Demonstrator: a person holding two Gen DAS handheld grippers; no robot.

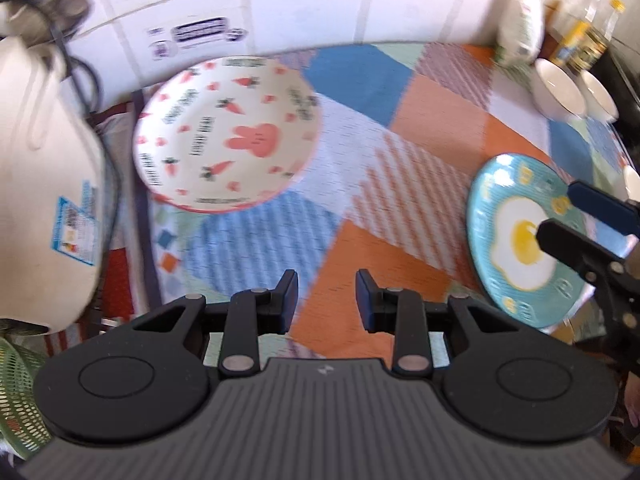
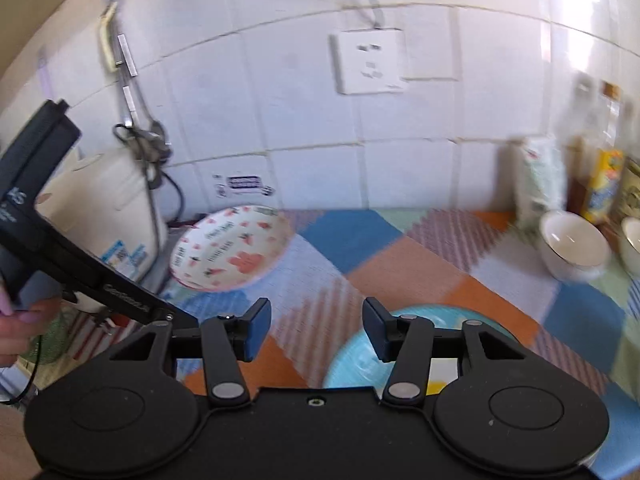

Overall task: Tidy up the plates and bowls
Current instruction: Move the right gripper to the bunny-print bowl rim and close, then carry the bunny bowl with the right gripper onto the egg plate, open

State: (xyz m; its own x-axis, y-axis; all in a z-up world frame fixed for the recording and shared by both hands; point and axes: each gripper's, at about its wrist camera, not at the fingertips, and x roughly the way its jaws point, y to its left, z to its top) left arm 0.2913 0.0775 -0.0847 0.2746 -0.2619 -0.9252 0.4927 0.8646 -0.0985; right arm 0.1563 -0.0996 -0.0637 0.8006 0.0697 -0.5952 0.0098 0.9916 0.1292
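White wall tiles (image 2: 304,112) back my patchwork-clothed table (image 1: 360,152); both my left claw (image 1: 327,300) and right claw (image 2: 316,330) gape empty near the egg plate (image 1: 516,240).

Place: I read this as a home kitchen.
Walls: white square tiles (image 2: 280,92) fill the upper half of my right wrist view, with a wall socket (image 2: 370,62) at upper centre.
Appliance: a white rice cooker (image 1: 44,184) sits at the left edge of my left wrist view, its cord running up the wall.
Worktop: a patchwork cloth (image 1: 360,184) in orange, blue and stripes covers it.
Pantry goods: oil bottles (image 1: 588,36) and a white bag (image 1: 520,32) stand at upper right.
Tableware: a rabbit-and-carrot plate (image 1: 228,132), a fried-egg plate (image 1: 516,236) and white bowls (image 1: 560,88).
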